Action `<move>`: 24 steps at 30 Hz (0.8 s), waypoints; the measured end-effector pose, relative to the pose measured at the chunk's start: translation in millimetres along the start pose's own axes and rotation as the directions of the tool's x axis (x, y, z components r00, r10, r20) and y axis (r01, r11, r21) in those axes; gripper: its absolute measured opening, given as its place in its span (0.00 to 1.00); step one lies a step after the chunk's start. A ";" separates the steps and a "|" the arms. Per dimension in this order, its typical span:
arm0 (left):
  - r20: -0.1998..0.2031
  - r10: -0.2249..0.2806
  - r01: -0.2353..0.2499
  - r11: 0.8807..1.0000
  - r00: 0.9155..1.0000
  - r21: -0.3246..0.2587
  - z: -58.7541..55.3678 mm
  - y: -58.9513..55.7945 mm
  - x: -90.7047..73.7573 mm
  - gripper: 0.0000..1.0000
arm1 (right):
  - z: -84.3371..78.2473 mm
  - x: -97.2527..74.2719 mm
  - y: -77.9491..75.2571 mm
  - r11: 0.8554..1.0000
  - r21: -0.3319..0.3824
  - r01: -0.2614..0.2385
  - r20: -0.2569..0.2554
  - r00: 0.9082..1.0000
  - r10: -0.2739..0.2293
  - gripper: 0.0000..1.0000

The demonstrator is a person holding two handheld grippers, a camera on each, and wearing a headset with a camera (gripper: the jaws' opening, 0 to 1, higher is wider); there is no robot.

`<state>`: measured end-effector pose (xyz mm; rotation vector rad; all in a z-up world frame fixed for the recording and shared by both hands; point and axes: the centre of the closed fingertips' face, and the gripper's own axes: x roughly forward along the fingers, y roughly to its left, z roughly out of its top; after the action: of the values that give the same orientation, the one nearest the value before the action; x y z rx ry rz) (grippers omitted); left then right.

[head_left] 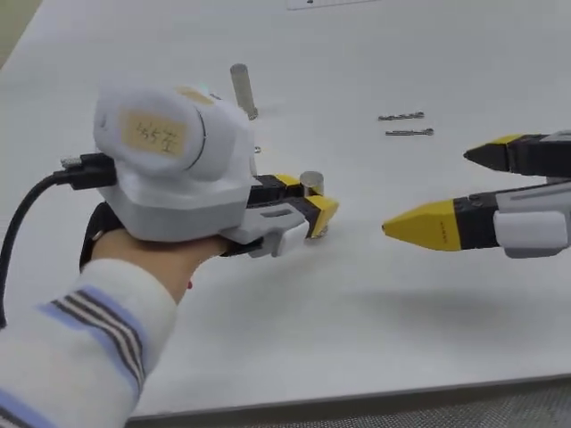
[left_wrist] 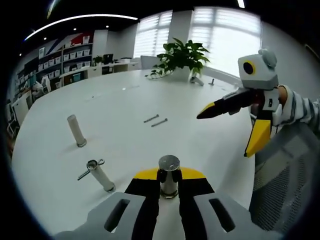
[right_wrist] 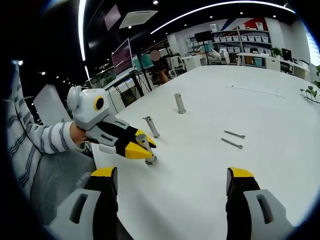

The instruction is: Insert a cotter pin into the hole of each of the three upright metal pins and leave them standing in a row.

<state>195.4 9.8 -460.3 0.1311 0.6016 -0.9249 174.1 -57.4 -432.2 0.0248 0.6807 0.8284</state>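
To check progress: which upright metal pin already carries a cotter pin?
The middle pin, between the bare far pin and the gripped pin in the left gripper.

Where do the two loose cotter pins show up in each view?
Head view: cotter pins, upper right.
Left gripper view: cotter pins at centre, beyond the held pin.
Right gripper view: cotter pins right of centre.
Shared landmark: the far pin standing alone.
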 end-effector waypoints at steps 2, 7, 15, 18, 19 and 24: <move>-0.011 0.010 -0.010 1.000 1.000 -0.015 -2.8 0.4 1.6 0.09 | -0.7 0.9 -0.8 1.000 -0.004 -0.002 -0.006 1.000 0.002 0.89; -0.015 0.034 -0.034 0.999 0.999 -0.008 -3.7 2.2 2.3 0.09 | -3.0 1.6 2.2 1.000 -0.007 -0.012 -0.016 1.000 0.012 0.89; -0.012 0.039 -0.039 0.999 0.999 0.001 -5.4 0.9 3.2 0.10 | -2.9 2.0 3.6 1.000 -0.007 -0.013 -0.015 1.000 0.013 0.89; -0.011 0.043 -0.043 0.999 0.999 0.006 -6.0 0.1 3.2 0.10 | -3.2 2.3 5.0 1.000 -0.009 -0.015 -0.016 1.000 0.015 0.88; -0.011 0.045 -0.045 0.999 0.999 0.005 -6.3 -0.1 3.1 0.10 | -3.3 2.4 5.5 1.000 -0.009 -0.015 -0.017 1.000 0.015 0.88; -0.016 0.055 -0.055 0.998 0.998 0.014 -8.0 -1.4 2.0 0.10 | -4.5 3.3 5.2 1.000 -0.012 -0.019 -0.023 1.000 0.019 0.88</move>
<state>191.8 10.4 -467.7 0.1665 0.6045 -0.8749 169.7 -52.6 -436.1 0.0106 0.6973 0.8520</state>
